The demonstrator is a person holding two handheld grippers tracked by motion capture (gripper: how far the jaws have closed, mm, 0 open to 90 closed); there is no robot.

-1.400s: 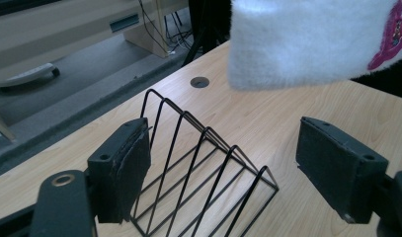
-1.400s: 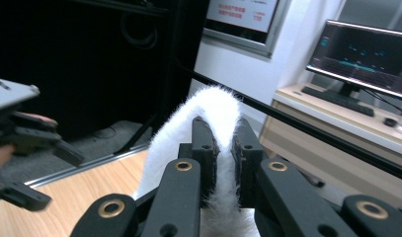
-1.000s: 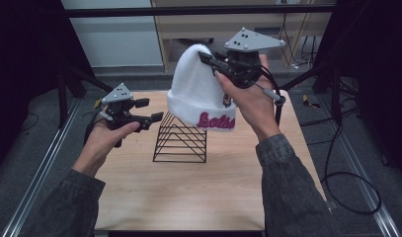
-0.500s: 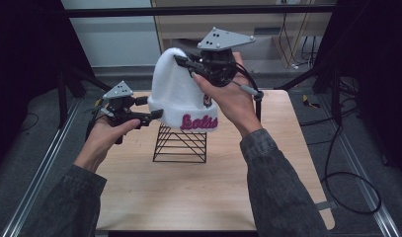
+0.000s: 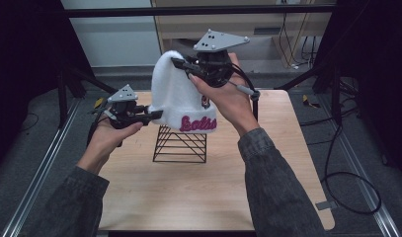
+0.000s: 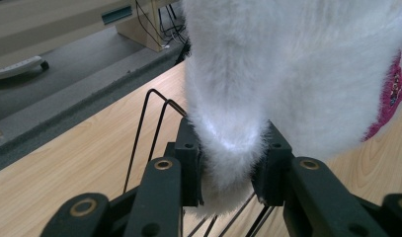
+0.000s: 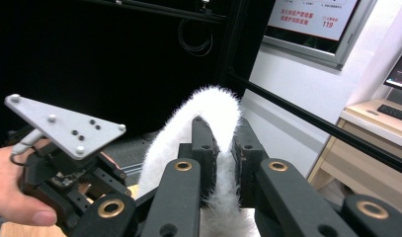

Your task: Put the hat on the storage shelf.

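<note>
Beanie: white fuzzy beanie [image 5: 181,101] with pink lettering, held in the air just above the black wire rack [image 5: 180,143] on the wooden table [image 5: 198,192].
Right gripper [image 5: 184,66]: pinching the beanie's crown, highest point.
Left gripper [image 5: 156,114]: pinching the cuff's lower left edge, beside the rack.
Long axis: roughly upright, crown up, opening down.
Key relation: opening hangs over the rack's peak; likely lowered onto it, left gripper nearer.
</note>
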